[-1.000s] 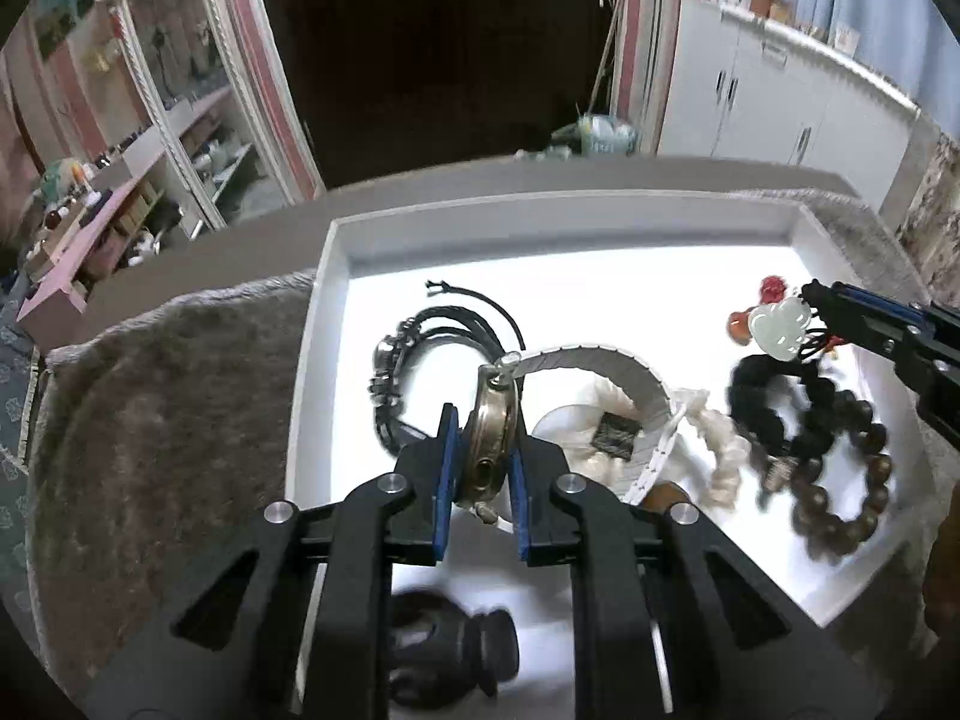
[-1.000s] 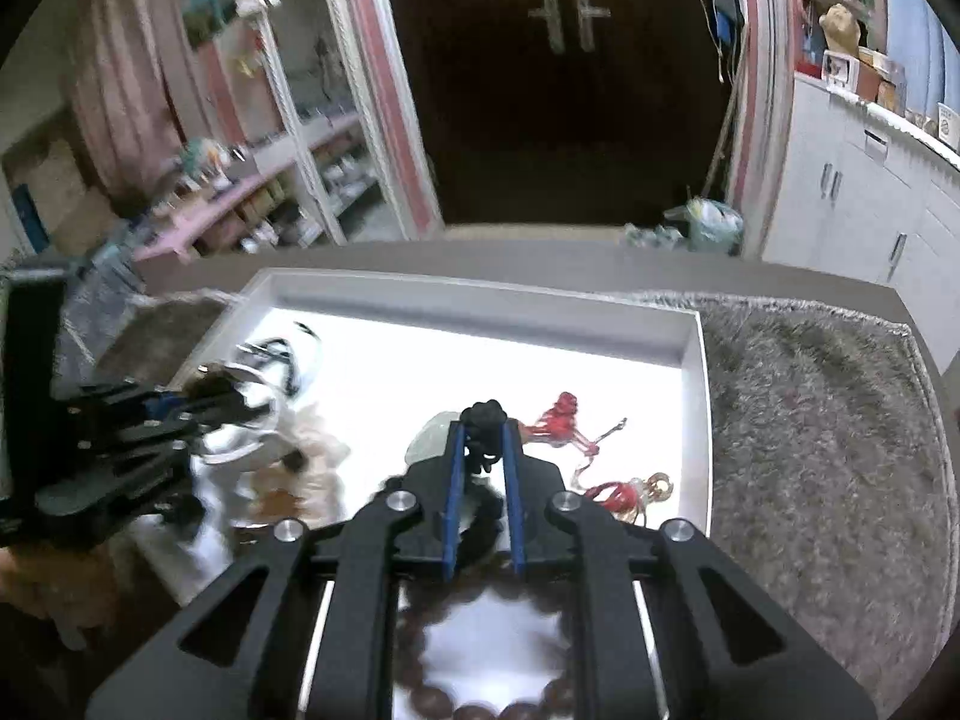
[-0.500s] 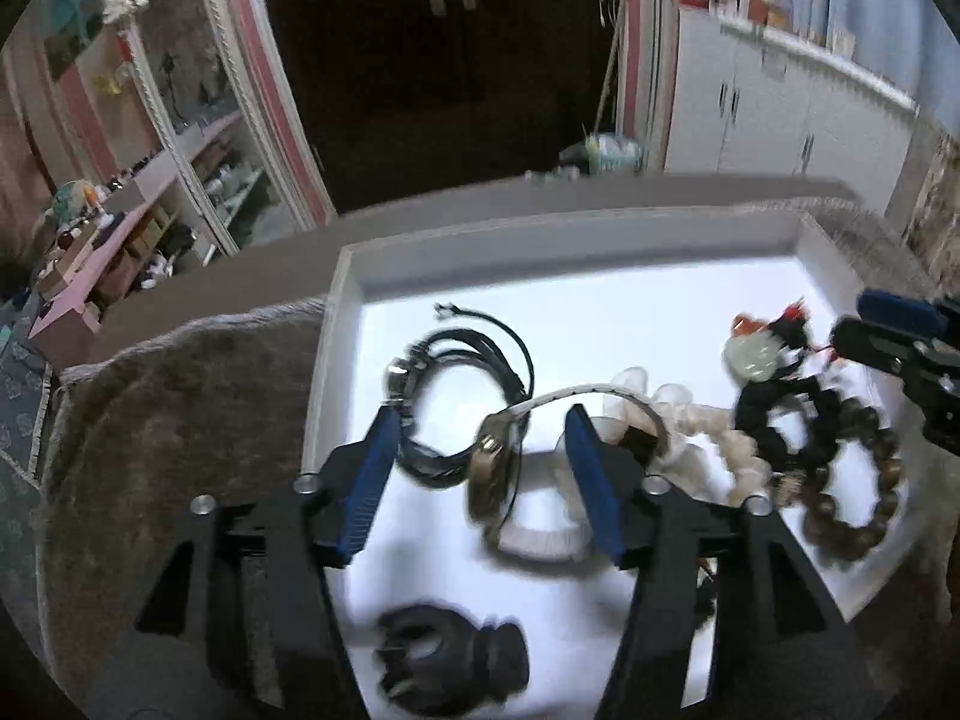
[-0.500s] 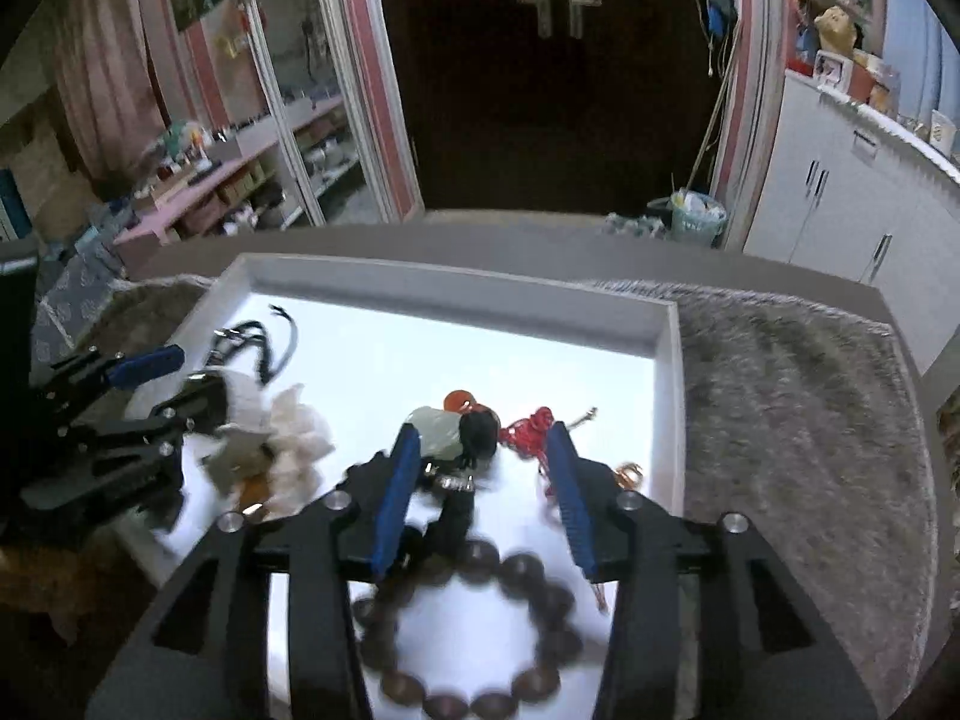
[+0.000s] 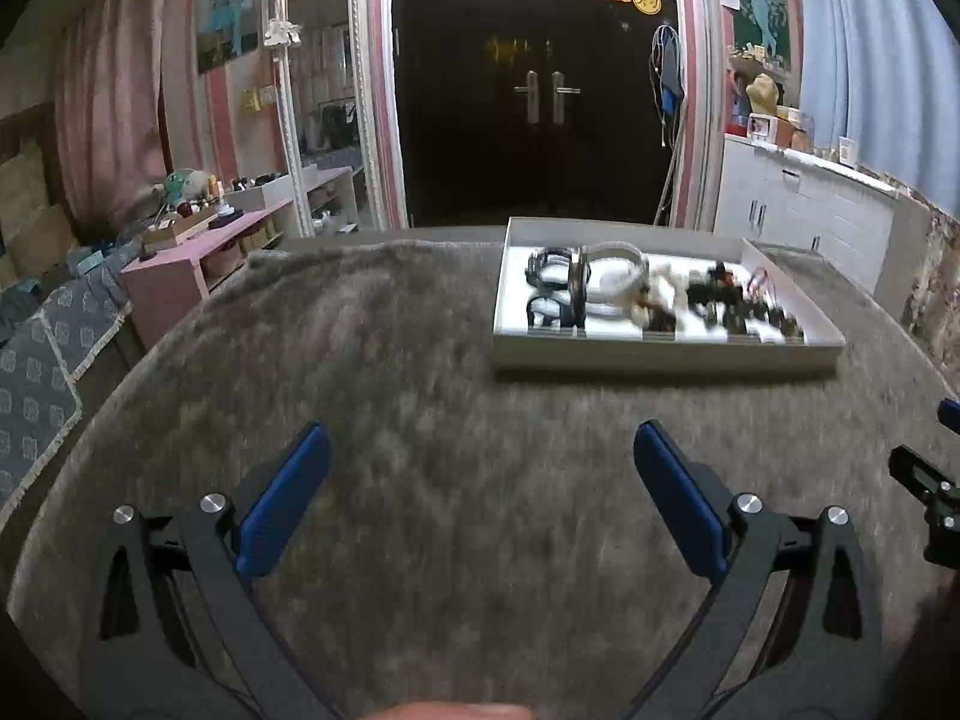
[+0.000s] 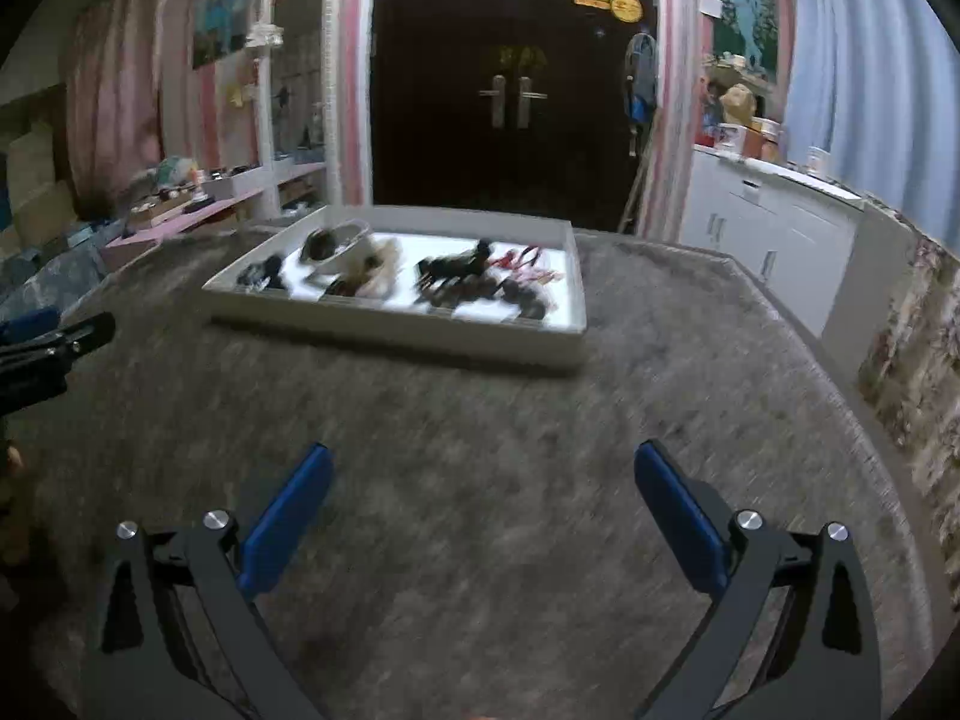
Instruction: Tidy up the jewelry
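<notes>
A white tray [image 5: 660, 354] sits on the grey furry cloth, ahead and right in the left wrist view, and ahead and left in the right wrist view [image 6: 396, 333]. It holds a watch with a white strap [image 5: 600, 288], black cord bracelets [image 5: 549, 264], dark bead bracelets [image 5: 720, 306] and red charms [image 6: 528, 261]. My left gripper [image 5: 480, 498] is open wide and empty, well back from the tray over the cloth. My right gripper [image 6: 483, 507] is also open wide and empty, back from the tray.
The grey cloth [image 5: 360, 396] covers the round table. A pink shelf unit [image 5: 198, 246] stands left, white cabinets [image 5: 810, 210] right, a dark double door [image 5: 540, 90] behind. The right gripper's tip [image 5: 930, 492] shows at the left view's right edge.
Both grippers let go of their pieces, the watch and the black bead bracelet, opened wide and pulled far back from the tray. The jewelry now lies in the tray.
</notes>
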